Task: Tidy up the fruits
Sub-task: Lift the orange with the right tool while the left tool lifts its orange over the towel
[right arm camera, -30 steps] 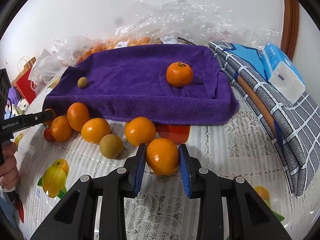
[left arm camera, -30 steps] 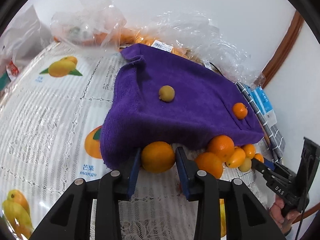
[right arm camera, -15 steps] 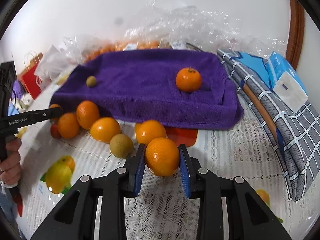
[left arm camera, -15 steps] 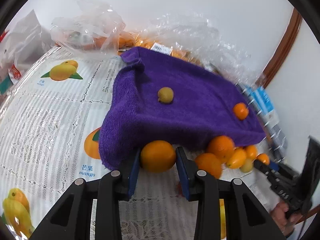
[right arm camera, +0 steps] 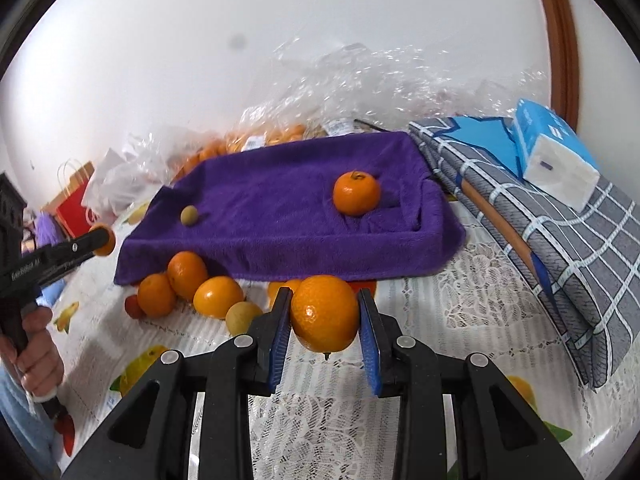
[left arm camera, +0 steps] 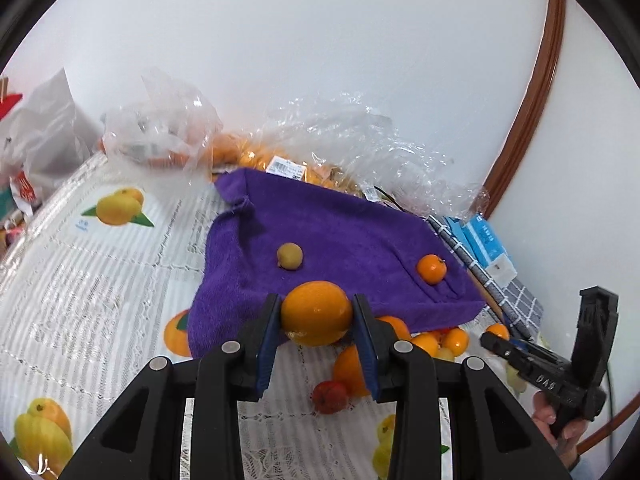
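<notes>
Left gripper (left arm camera: 316,316): clamped on a yellow-orange citrus (left arm camera: 316,313), held in the air in front of the near edge of the purple towel (left arm camera: 340,240).
Right gripper (right arm camera: 325,320): clamped on an orange (right arm camera: 325,319), held clear of the lace tablecloth (right arm camera: 460,312), just short of the towel's near edge.
Already on the towel: two fruits only. A small yellow-green fruit (left arm camera: 289,255) lies toward the towel's left side; a mandarin (right arm camera: 356,193) sits near its right end, beside a fold in the cloth.
Still on the tablecloth: a cluster just off the towel's near-left corner, with at least three oranges (right arm camera: 187,274), a pale yellow-green fruit (right arm camera: 243,317) and a small red fruit (left arm camera: 330,397). One more orange shows partly behind the right gripper's fingers.
Along the far edge: clear plastic bags (right arm camera: 360,88) with more oranges inside; whether they belong to this sort, I cannot tell.
Progress, as I judge it: early. Two placed, two in hand, most of the loose pile left.
Likely next: set each held fruit down on the towel, apparently large citrus to the right with the mandarin, though the sorting rule is not clear.
Risk: round fruit may roll off the towel's draped near edge.
</notes>
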A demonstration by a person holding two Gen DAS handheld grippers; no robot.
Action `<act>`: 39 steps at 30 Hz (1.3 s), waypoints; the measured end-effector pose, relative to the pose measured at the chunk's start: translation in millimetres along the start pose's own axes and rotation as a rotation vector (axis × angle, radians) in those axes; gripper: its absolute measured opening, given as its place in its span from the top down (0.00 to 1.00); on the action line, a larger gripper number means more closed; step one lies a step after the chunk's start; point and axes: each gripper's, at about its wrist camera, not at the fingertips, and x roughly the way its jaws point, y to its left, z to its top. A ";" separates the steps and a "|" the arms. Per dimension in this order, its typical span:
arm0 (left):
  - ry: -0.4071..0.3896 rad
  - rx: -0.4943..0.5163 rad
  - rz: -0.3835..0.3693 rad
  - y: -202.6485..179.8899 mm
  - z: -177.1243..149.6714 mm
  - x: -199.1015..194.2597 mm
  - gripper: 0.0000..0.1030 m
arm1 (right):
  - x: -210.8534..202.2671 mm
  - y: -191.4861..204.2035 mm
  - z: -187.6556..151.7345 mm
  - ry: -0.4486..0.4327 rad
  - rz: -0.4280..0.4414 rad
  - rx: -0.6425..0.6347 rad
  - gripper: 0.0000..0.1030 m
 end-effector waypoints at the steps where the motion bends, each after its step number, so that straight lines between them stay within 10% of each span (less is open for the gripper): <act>1: -0.005 0.004 0.002 -0.6 0.3 -0.3 0.67 | -0.3 -2.8 0.6 -0.005 -0.008 0.015 0.69; 18: -0.042 0.030 0.079 -2.2 4.3 -2.6 0.67 | -39.7 22.3 4.0 -0.072 -0.051 -0.016 0.69; 39: -0.171 0.022 0.108 -17.8 100.2 4.0 0.67 | -24.4 27.0 114.5 -0.222 -0.059 -0.017 0.69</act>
